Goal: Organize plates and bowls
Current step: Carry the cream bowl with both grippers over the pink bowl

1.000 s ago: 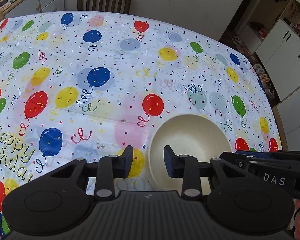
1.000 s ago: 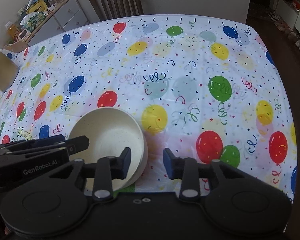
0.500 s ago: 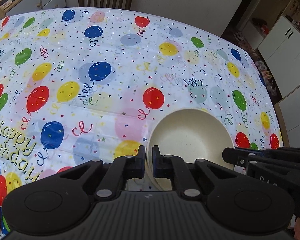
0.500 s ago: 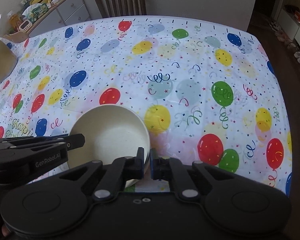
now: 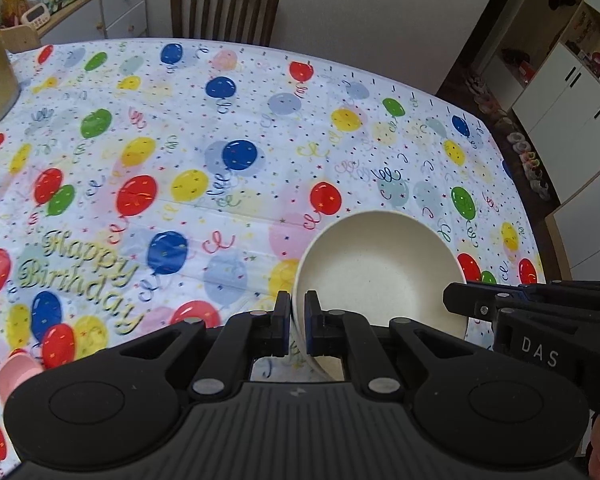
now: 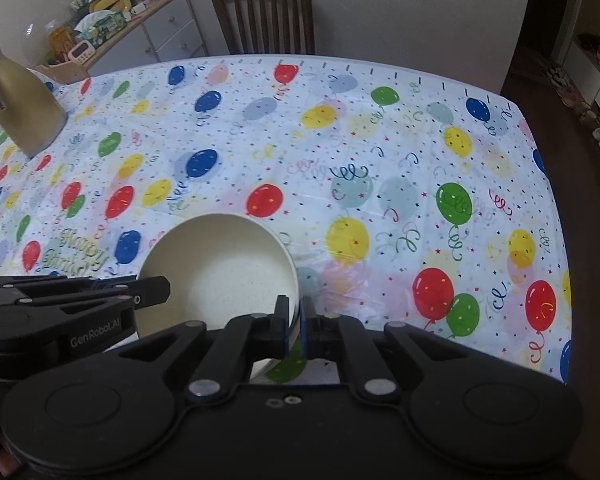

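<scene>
A cream bowl (image 5: 376,272) is held above the balloon tablecloth (image 5: 220,160) near its front edge. My left gripper (image 5: 297,312) is shut on the bowl's left rim. My right gripper (image 6: 295,316) is shut on the bowl's (image 6: 220,268) right rim. Each gripper shows in the other's view: the right gripper (image 5: 540,320) at the right of the left wrist view, the left gripper (image 6: 80,304) at the left of the right wrist view. The bowl looks empty and its underside is hidden.
A gold kettle-like vessel (image 6: 24,112) stands at the table's far left. A wooden chair (image 6: 266,16) stands behind the table, with a cluttered sideboard (image 6: 132,28) to its left. White cabinets (image 5: 572,112) line the right. The table's right edge (image 6: 556,240) drops to dark floor.
Both grippers have closed from open onto opposite sides of the bowl's rim. The bowl has come up off the tablecloth and both views have risen and pulled back.
</scene>
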Tool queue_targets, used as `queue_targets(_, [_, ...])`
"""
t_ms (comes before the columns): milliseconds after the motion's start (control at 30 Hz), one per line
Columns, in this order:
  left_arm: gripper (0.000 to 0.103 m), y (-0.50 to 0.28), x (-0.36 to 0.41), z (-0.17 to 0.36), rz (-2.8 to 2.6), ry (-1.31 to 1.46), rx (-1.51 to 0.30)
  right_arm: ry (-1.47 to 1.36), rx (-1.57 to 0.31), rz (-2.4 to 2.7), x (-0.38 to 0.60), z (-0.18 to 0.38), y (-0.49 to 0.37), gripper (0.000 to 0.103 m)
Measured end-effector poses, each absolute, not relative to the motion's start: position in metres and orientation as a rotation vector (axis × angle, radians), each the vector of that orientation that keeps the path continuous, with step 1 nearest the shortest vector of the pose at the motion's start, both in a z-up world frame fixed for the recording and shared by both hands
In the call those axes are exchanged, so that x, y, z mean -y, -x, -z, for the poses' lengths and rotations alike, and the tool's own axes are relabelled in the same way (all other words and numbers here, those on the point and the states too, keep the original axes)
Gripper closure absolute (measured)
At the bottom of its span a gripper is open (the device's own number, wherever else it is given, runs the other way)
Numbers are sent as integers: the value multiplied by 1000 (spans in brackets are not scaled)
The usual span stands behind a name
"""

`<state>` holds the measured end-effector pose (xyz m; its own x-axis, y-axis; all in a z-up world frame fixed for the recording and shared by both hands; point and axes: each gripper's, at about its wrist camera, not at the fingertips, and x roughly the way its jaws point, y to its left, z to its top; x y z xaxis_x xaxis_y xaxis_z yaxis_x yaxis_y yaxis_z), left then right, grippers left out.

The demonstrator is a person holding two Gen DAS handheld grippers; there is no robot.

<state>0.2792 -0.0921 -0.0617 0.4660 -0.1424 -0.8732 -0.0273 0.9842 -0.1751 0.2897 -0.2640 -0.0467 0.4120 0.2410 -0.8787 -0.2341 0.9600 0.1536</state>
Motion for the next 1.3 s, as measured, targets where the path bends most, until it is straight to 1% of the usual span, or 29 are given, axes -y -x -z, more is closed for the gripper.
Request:
queue_targets(333, [96, -229, 48, 29, 20, 189, -1060, 16, -1070, -373, 224, 11, -251, 99])
queue_targets(633, [96, -182, 2, 11, -47, 205, -1038, 58, -1043, -452, 179, -7, -213, 99])
queue_targets(967, [96, -141, -40, 14, -116, 230, -1046, 95, -1058, -530, 131, -7, -179, 99])
queue_targets(1300, [96, -118, -61, 38, -146, 261, -1090, 104, -1102, -555, 102, 11, -160, 98])
